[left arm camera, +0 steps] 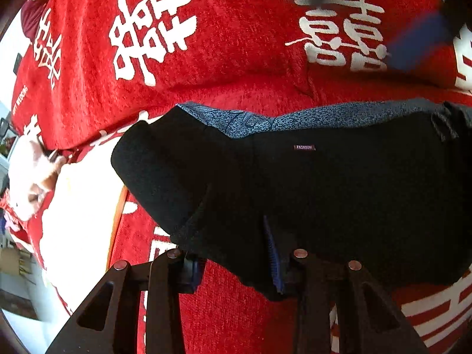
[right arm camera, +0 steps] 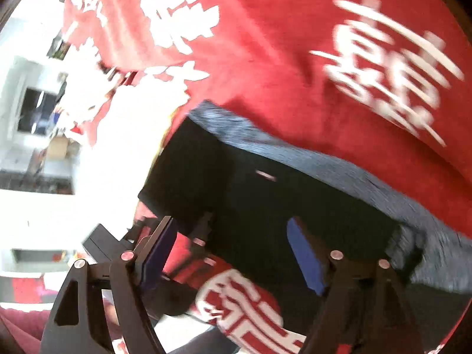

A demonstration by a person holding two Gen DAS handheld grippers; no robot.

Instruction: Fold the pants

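Left wrist view: my left gripper (left arm camera: 239, 268) points steeply down at the black pants (left arm camera: 295, 183), which lie folded on a red blanket (left arm camera: 236, 44) printed with white characters. The long axis of the pants runs left to right across the frame, the blue-patterned waistband lining (left arm camera: 265, 121) on the far edge and a small label (left arm camera: 304, 147) near the middle. The near hem hangs into the gap between my left fingers (left arm camera: 298, 277); the right-hand one is buried in cloth, the left-hand one stands clear of it, so I cannot tell whether the cloth is truly pinched. A blurred blue pad of the other gripper shows at upper right. Right wrist view (motion-blurred): my right gripper (right arm camera: 236, 253) has its fingers (right arm camera: 306, 259) spread wide and gripping nothing; the pants (right arm camera: 280, 206) lie just ahead, their long axis running diagonally from upper left to lower right, the near edge crossing between the blue pads. I judge both hands about equally near, each at the near long edge; the next fold would carry that edge away from me, toward the waistband.
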